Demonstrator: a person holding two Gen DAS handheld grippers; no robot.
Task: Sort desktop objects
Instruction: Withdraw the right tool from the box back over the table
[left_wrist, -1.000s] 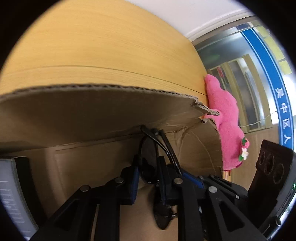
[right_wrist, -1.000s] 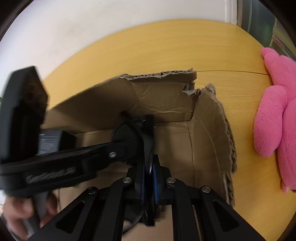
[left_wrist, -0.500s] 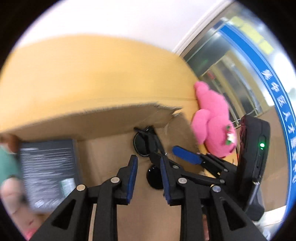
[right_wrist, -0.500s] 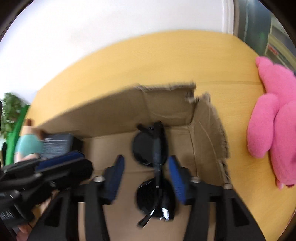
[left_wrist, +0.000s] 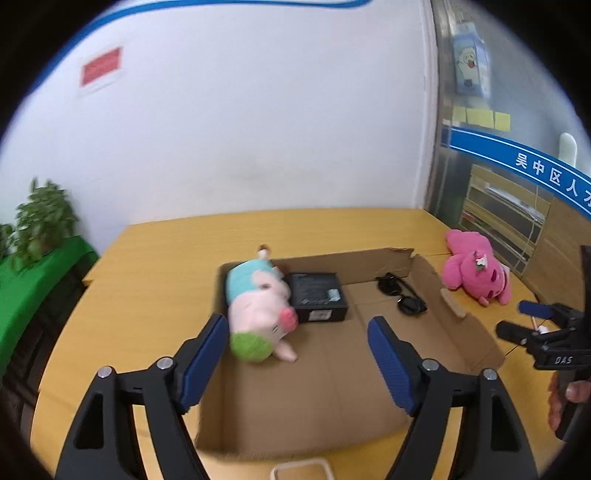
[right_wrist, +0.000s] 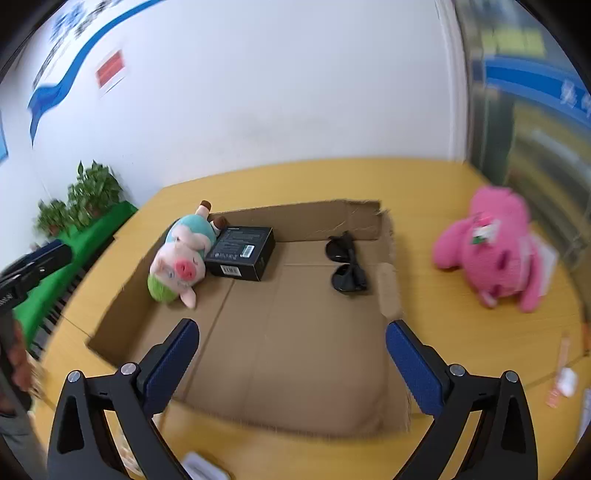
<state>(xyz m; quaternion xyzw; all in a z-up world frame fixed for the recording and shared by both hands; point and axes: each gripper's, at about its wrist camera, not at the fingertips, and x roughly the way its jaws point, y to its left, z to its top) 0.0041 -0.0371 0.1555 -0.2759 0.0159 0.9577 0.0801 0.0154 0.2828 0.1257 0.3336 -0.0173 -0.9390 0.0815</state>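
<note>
A shallow cardboard box (left_wrist: 332, 387) (right_wrist: 295, 332) lies on the yellow table. Black sunglasses (left_wrist: 400, 295) (right_wrist: 345, 266) rest folded near its far right corner, free of both grippers. A pig plush (left_wrist: 258, 314) (right_wrist: 181, 258) and a black carton (left_wrist: 317, 295) (right_wrist: 242, 251) sit at the box's far left. A pink plush (left_wrist: 474, 273) (right_wrist: 495, 251) lies on the table right of the box. My left gripper (left_wrist: 299, 363) and right gripper (right_wrist: 293, 367) hover above the box's near side, jaws opening with nothing between them.
Potted plants (left_wrist: 40, 221) (right_wrist: 85, 195) stand on a green surface left of the table. Small white and orange items (right_wrist: 565, 380) lie on the table at the near right. A white wall and a glass partition bound the far side.
Both grippers let go of the sunglasses, opened wide and drew back and up out of the box. The sunglasses now lie on the box floor.
</note>
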